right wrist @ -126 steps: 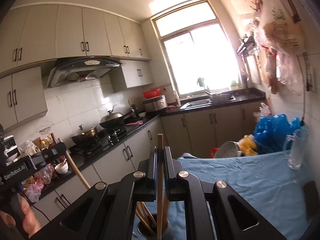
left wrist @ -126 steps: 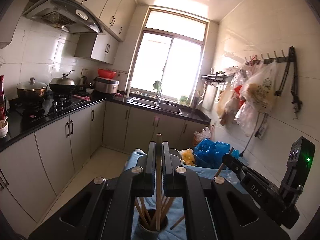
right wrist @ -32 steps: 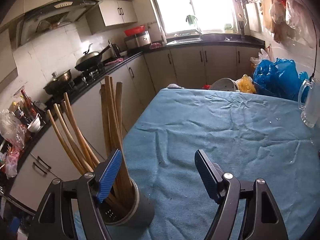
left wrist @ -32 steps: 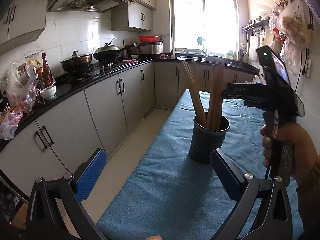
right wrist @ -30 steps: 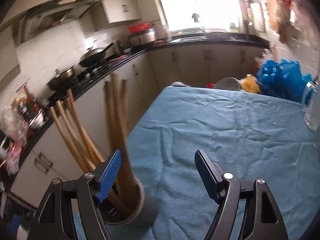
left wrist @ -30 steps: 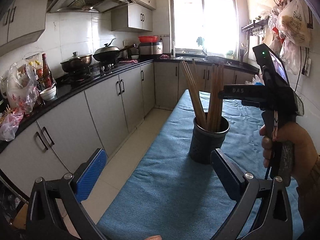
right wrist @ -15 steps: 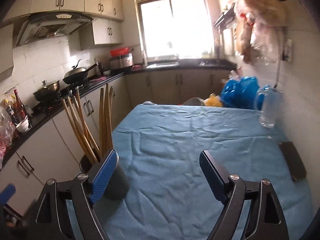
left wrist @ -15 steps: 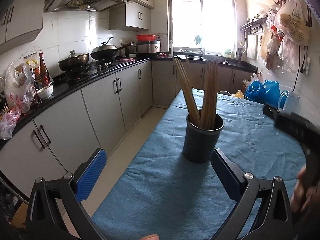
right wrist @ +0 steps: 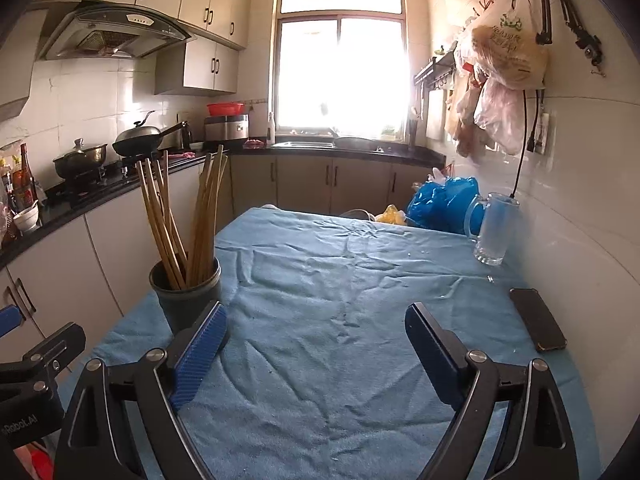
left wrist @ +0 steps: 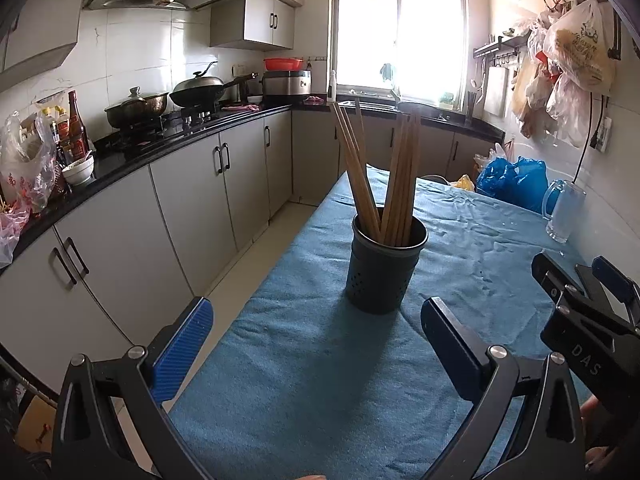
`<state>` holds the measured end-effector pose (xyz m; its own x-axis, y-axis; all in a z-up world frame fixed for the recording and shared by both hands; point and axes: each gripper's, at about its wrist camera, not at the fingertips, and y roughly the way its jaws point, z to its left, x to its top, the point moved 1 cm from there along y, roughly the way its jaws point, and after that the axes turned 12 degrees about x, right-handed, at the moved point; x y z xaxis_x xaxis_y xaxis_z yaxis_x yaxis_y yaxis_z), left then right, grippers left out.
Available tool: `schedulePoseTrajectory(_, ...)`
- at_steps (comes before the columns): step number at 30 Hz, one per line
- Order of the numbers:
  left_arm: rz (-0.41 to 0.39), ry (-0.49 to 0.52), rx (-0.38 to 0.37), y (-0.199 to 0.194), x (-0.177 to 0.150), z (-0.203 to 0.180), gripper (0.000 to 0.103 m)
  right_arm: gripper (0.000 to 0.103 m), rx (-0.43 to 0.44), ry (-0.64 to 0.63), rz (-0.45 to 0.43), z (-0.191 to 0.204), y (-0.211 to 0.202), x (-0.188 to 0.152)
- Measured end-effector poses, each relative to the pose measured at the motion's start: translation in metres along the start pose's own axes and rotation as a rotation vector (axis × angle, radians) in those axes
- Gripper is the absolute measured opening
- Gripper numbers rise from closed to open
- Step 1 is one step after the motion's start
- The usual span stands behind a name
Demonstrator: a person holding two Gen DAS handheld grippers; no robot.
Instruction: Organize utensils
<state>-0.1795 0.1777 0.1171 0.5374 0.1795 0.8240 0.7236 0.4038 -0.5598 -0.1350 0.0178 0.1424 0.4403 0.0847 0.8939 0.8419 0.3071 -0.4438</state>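
Blue tablecloth (left wrist: 320,380) bears chopsticks (left wrist: 384,184) upright in holder (left wrist: 384,276); left tool (left wrist: 316,336) and right tool (right wrist: 316,340) both gape, empty

Your left gripper (left wrist: 316,334) has its jaws wide apart, holding nothing. Your right gripper (right wrist: 316,338) is the same, jaws wide and bare.
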Motion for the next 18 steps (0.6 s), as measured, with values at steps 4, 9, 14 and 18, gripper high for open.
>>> schedulePoseTrajectory(4,-0.006,-0.003,0.001,-0.003,-0.001,0.002,0.103,0.094,-0.006,0.015,-0.015,-0.001,-0.007,-0.001)
schedulePoseTrajectory(9,-0.012,-0.011,0.001,-0.005,0.000,0.006,0.103,0.094,-0.005,0.013,-0.008,0.004,-0.009,-0.005)
schedulePoseTrajectory(14,-0.034,-0.003,0.031,-0.008,-0.002,0.008,0.103,0.094,-0.002,-0.004,0.009,0.009,-0.006,-0.009)
schedulePoseTrajectory(18,-0.027,-0.003,0.026,-0.007,-0.003,0.009,0.103,0.095,0.005,-0.004,0.011,0.011,-0.006,-0.010)
